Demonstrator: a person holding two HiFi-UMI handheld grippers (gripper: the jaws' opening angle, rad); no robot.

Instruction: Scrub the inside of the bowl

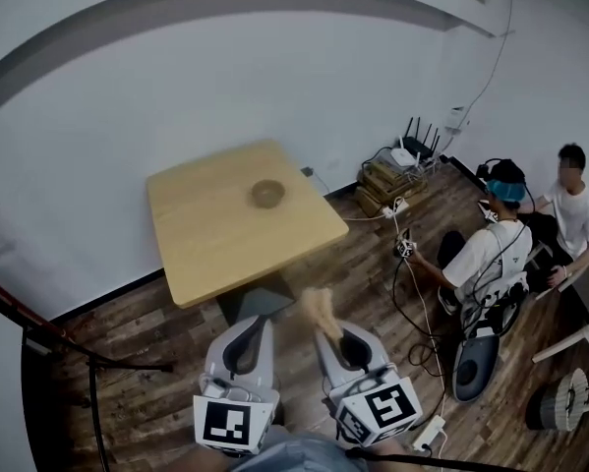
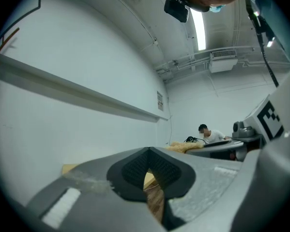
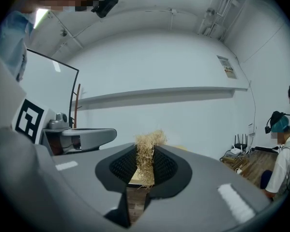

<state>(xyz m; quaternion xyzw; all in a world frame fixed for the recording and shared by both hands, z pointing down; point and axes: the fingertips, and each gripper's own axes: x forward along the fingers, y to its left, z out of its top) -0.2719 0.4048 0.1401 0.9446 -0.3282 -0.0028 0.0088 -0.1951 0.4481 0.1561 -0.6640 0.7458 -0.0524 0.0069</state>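
A small brown bowl sits on the far half of a light wooden table, well ahead of both grippers. My right gripper is held low in front of me, short of the table, shut on a straw-coloured fibre scrubber. In the right gripper view the scrubber sticks up between the black pads of that gripper. My left gripper hangs beside it, shut with nothing in it. The left gripper has its pads together in its own view. The bowl is hidden in both gripper views.
Two people sit on the wooden floor at the right, with cables and a power strip around them. A router on stacked boxes stands by the wall. A dark metal rack is at the left.
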